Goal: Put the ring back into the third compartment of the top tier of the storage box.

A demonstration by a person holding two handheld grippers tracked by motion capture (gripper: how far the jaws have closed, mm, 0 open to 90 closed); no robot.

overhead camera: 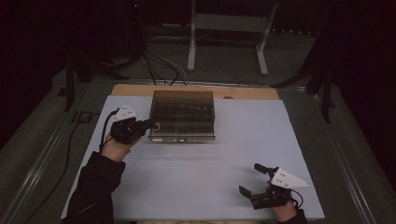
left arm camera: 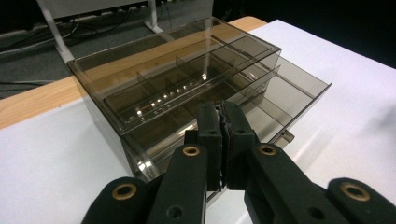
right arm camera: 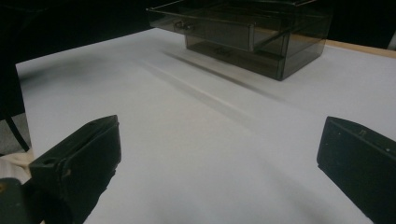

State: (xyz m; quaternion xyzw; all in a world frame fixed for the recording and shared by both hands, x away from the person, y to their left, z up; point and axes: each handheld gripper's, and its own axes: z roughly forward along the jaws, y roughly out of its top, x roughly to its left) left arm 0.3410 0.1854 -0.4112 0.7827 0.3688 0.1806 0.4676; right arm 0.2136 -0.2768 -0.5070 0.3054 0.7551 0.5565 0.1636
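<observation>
The desk (overhead camera: pixel 201 182) has a white top that covers nearly all of it; a strip of bare wood (overhead camera: pixel 140 89) shows along the far edge. One thing lies on it: a smoky, see-through drawer box (overhead camera: pixel 183 112), set near the far edge and a little towards the far left corner. Its top drawer (right arm camera: pixel 219 29) stands pulled partway out towards the near edge. The box casts a soft shadow on the white top.

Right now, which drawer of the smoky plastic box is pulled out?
The upper drawer: its front juts out past the box, while the lower drawer sits flush.
</observation>
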